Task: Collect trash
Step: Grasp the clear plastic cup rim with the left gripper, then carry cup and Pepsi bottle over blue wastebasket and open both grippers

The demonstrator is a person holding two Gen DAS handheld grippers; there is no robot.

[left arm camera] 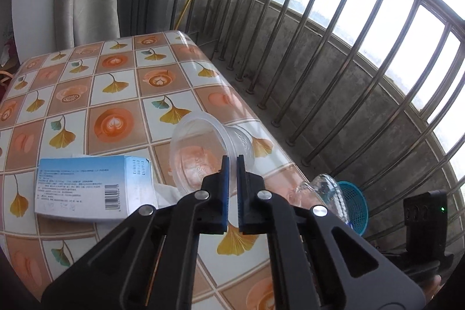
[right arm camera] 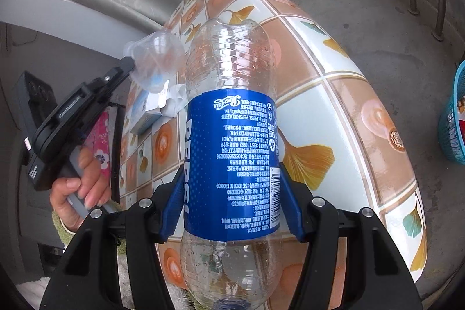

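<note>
My left gripper (left arm camera: 232, 164) is shut on the rim wall of a clear plastic cup (left arm camera: 200, 147), which lies tilted with its mouth facing me over the patterned table (left arm camera: 122, 95). In the right wrist view the same left gripper (right arm camera: 130, 66) holds the cup (right arm camera: 155, 60) at the left, with a hand around its handle. My right gripper (right arm camera: 232, 170) is shut on a clear Pepsi bottle (right arm camera: 229, 135) with a blue label, its pads pressing on both sides. The bottle's end (left arm camera: 322, 191) shows at the table's right edge in the left wrist view.
A light blue carton (left arm camera: 87, 188) and a white tissue (left arm camera: 167, 191) lie on the table beside the cup. A teal plastic basket (right arm camera: 453, 118) (left arm camera: 356, 208) stands on the concrete floor right of the table. A metal railing (left arm camera: 334, 48) runs behind it.
</note>
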